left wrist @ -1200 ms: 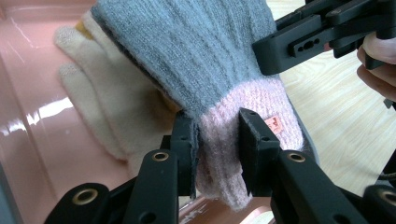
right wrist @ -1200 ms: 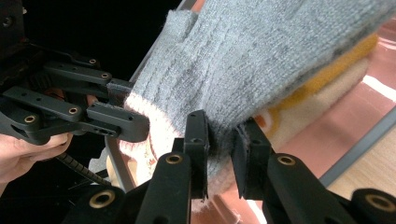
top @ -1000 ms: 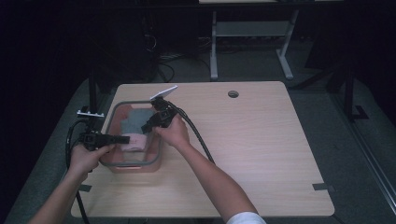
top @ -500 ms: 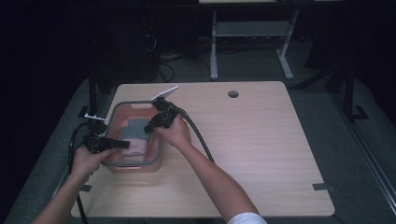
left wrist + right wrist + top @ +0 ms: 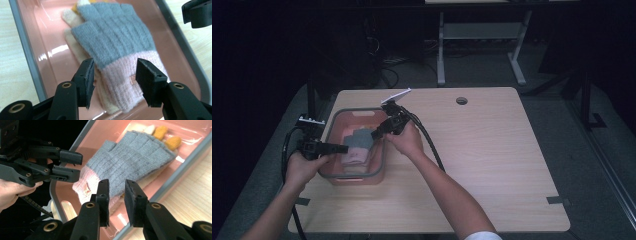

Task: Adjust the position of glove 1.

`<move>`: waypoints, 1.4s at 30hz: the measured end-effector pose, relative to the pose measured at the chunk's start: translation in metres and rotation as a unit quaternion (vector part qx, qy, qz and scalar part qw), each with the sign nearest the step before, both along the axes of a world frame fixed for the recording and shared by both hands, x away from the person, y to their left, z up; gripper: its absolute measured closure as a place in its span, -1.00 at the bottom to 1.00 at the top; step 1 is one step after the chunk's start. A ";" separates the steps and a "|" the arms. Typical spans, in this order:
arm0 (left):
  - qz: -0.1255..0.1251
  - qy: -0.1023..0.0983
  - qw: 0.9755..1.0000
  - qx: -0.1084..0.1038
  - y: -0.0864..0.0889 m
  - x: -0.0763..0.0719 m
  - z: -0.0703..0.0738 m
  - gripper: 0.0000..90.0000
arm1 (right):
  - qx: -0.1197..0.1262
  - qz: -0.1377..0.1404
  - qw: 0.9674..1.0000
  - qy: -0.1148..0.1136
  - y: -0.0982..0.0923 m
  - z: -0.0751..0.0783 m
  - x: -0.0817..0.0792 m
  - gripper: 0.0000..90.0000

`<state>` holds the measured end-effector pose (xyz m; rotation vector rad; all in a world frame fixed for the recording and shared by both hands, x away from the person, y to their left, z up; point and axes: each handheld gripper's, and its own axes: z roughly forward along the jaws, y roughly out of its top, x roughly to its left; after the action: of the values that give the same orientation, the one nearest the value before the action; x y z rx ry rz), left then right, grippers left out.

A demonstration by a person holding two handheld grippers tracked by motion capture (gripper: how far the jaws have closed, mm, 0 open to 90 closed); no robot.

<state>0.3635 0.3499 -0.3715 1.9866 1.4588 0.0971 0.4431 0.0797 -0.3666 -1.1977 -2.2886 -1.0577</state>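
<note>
Dark floor surrounds the light wooden table [image 5: 492, 165], and on its left part I see a pink bin [image 5: 332, 127] with a grey rim. Inside the bin lies a knitted glove [image 5: 117, 42], grey with a pink cuff, on top of a cream glove [image 5: 72, 47] with yellow fingertips. My left gripper [image 5: 115, 75] hangs over the pink cuff with its jaws spread wide; they hold nothing. My right gripper [image 5: 117, 195] is above the near side of the bin, jaws parted with a narrow gap, also empty, and the grey glove lies just behind them. In the right gripper view, the left gripper comes in over the far rim.
</note>
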 end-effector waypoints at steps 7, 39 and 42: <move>0.001 -0.017 1.000 -0.002 -0.003 0.001 0.010 0.09 | 0.008 -0.006 1.000 -0.010 -0.012 0.009 -0.001 0.52; -0.029 -0.059 0.998 -0.020 -0.050 0.007 0.033 -0.10 | 0.027 -0.051 0.998 -0.023 -0.088 0.026 -0.009 0.25; -0.031 -0.059 0.998 -0.021 -0.050 0.007 0.034 -0.11 | 0.025 -0.054 0.998 -0.022 -0.092 0.025 -0.009 0.24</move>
<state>0.3702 0.2995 -0.3378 1.9572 1.3123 0.1543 0.4337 -0.0122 -0.3413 -1.3033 -2.2366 -1.1848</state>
